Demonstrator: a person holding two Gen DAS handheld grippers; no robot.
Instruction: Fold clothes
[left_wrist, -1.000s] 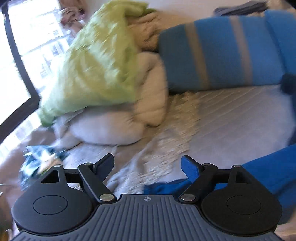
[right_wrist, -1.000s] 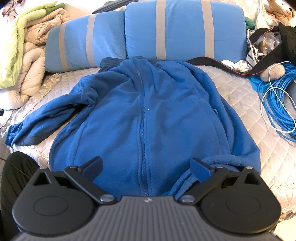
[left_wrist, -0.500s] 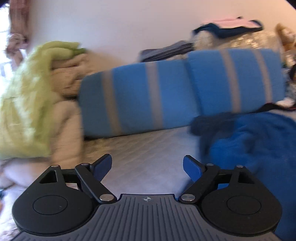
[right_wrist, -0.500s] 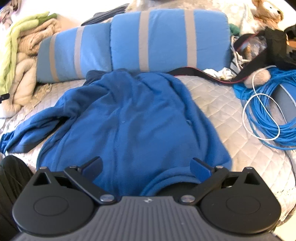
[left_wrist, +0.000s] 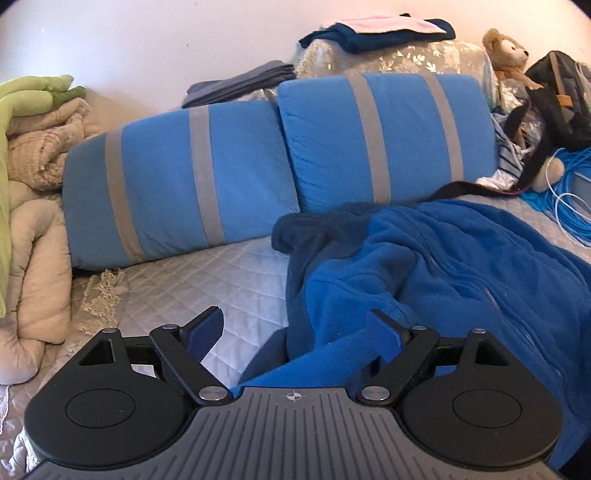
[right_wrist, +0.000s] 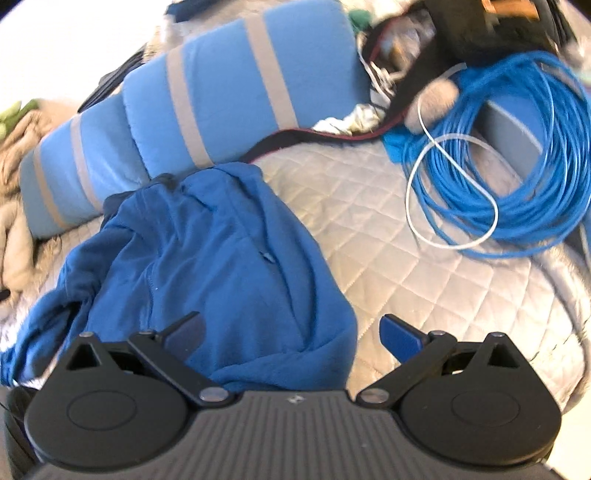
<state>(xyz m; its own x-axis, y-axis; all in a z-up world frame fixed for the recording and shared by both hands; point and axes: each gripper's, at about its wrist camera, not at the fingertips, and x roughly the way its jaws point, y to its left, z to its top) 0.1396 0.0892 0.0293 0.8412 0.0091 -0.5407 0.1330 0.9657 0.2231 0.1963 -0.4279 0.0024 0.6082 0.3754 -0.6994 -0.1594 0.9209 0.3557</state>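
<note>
A blue fleece jacket (left_wrist: 461, 266) lies zip-up and spread on the quilted grey bed (left_wrist: 221, 280), collar toward the striped pillows. In the left wrist view one sleeve (left_wrist: 317, 362) runs down between the fingers of my left gripper (left_wrist: 295, 332), which is open just above it near the jacket's left shoulder. In the right wrist view, which is tilted and blurred, the jacket (right_wrist: 221, 251) fills the left half. My right gripper (right_wrist: 293, 332) hangs open over the jacket's lower right hem corner, one finger above fleece and the other above bare quilt (right_wrist: 406, 266).
Two blue pillows with grey stripes (left_wrist: 177, 184) line the back of the bed. A beige and green bedding pile (left_wrist: 33, 221) sits at the left. A blue cable coil (right_wrist: 524, 166) with a white loop lies right of the jacket, near a black bag (left_wrist: 561, 96) and a teddy bear (left_wrist: 506, 51).
The left view swung right, from the bedding pile to the pillows and the jacket's shoulder. The right view moved right and rolled, from the jacket's middle to its right hem and the cable coil.
</note>
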